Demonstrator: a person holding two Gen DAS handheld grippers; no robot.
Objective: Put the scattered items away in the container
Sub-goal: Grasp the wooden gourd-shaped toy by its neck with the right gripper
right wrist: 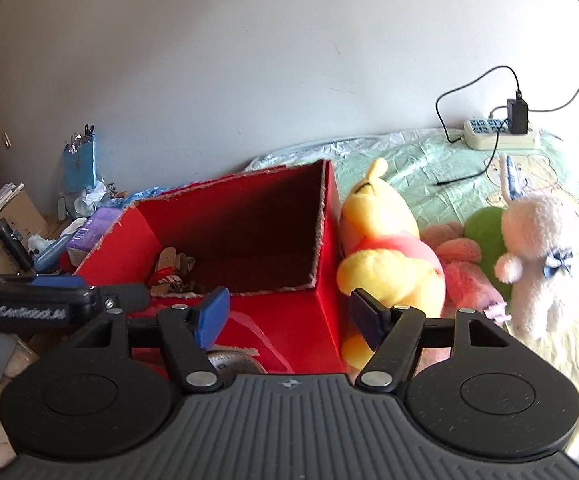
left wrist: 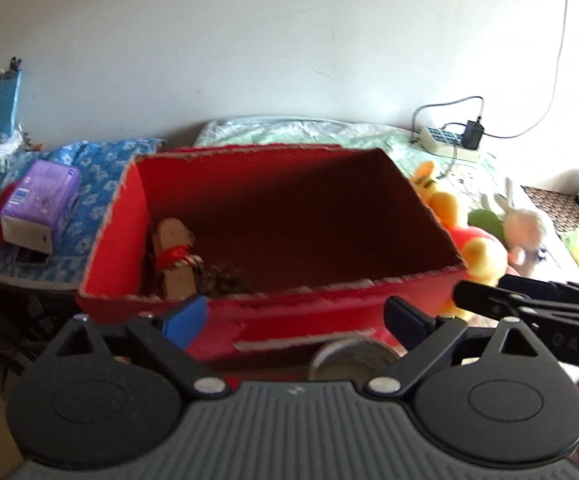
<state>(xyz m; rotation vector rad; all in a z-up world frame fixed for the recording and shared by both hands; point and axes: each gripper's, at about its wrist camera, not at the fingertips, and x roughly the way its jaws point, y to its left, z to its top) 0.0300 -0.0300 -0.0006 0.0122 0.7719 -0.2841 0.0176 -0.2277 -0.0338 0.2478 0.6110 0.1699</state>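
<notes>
An open red cardboard box (left wrist: pixel 113 236) (right wrist: pixel 285 320) stands on the bed; a wooden toy with a red ribbon (left wrist: pixel 175 256) (right wrist: pixel 169 270) lies in its left corner. A yellow bear plush (right wrist: pixel 385 256) (left wrist: pixel 445 204) leans against the box's right wall, beside a pink plush (right wrist: pixel 463 264), a green ball (right wrist: pixel 485 228) and a white rabbit plush (right wrist: pixel 537 248) (left wrist: pixel 523 228). My left gripper (left wrist: pixel 295 316) is open in front of the box's near wall. My right gripper (right wrist: pixel 289 316) is open at the box's near right corner, its right finger close to the bear.
A purple tissue pack (left wrist: pixel 39 204) sits on a blue patterned cloth (left wrist: pixel 93 188) left of the box. A power strip with a charger and cables (right wrist: pixel 501 132) lies at the back right. A round metal lid (left wrist: pixel 353 360) shows under the left gripper. Clutter fills the far left.
</notes>
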